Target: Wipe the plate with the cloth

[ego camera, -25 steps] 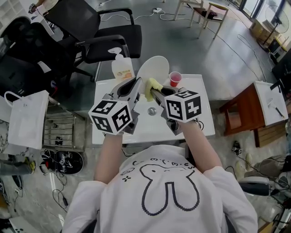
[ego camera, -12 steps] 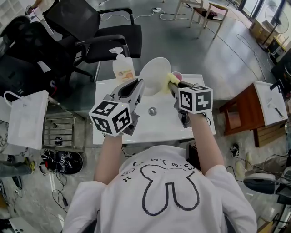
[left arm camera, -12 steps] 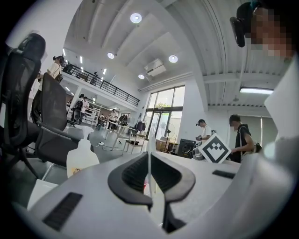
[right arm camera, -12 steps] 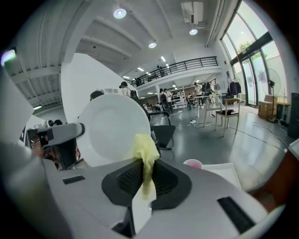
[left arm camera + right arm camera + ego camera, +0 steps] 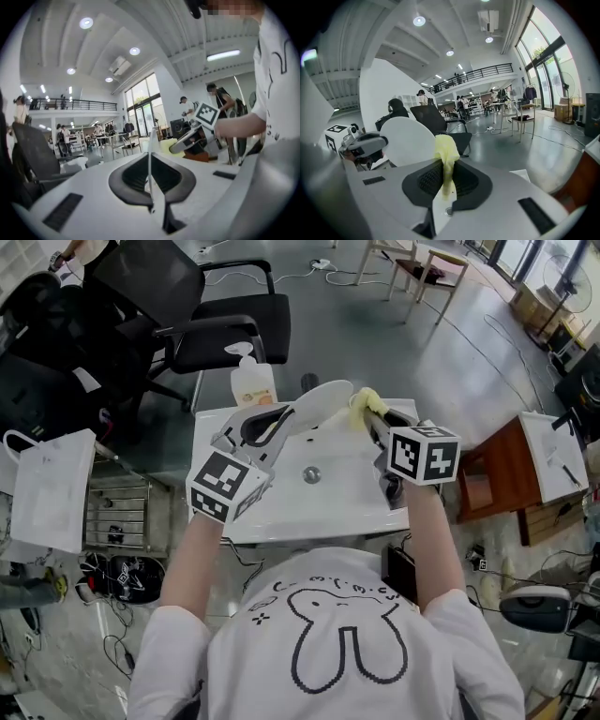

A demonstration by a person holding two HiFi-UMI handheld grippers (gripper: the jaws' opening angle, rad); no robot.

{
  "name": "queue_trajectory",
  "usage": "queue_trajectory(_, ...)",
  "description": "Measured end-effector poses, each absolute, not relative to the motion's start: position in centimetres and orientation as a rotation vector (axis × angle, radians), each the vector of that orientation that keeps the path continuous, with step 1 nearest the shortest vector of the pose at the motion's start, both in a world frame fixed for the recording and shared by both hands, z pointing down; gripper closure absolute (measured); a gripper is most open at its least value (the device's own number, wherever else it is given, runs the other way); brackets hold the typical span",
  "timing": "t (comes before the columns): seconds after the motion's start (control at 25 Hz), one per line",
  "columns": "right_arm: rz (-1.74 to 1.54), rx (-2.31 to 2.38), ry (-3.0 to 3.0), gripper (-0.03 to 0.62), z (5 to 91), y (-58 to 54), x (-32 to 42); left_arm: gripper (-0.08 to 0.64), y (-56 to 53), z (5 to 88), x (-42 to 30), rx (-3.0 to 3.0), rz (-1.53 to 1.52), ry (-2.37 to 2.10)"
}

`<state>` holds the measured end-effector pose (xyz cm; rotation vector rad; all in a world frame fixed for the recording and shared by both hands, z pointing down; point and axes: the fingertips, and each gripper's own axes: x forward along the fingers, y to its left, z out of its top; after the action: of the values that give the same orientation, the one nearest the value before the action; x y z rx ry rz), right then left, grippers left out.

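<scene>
The left tool [image 5: 284,420] was clamped on the white plate's [image 5: 323,397] rim above the desk [image 5: 352,486], while the right tool [image 5: 372,414], just beside it, pinched the yellow cloth [image 5: 363,401].

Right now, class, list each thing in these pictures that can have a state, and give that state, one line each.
plate: lifted off the table, tilted, gripped at its rim.
cloth: bunched, clamped, close beside the plate's rim; contact unclear.
left gripper: shut on the plate.
right gripper: shut on the cloth.
pump bottle: upright on the table.
</scene>
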<state>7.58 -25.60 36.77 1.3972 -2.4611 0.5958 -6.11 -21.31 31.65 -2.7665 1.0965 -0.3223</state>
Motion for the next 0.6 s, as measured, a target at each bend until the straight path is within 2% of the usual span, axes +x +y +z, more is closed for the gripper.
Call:
queue_trajectory(0.28, 0.511, 1.372, -2.505, 0.543, 34.7, -24.8, 7.7, 0.541, -21.3, 32.7, -6.2, -2.397, -0.608, 0.881)
queue_trajectory(0.6, 0.383, 1.269, -2.586, 0.543, 32.0, -24.0, 6.1, 0.541, -21.0, 33.0, -6.1, -2.045, -0.738, 0.693)
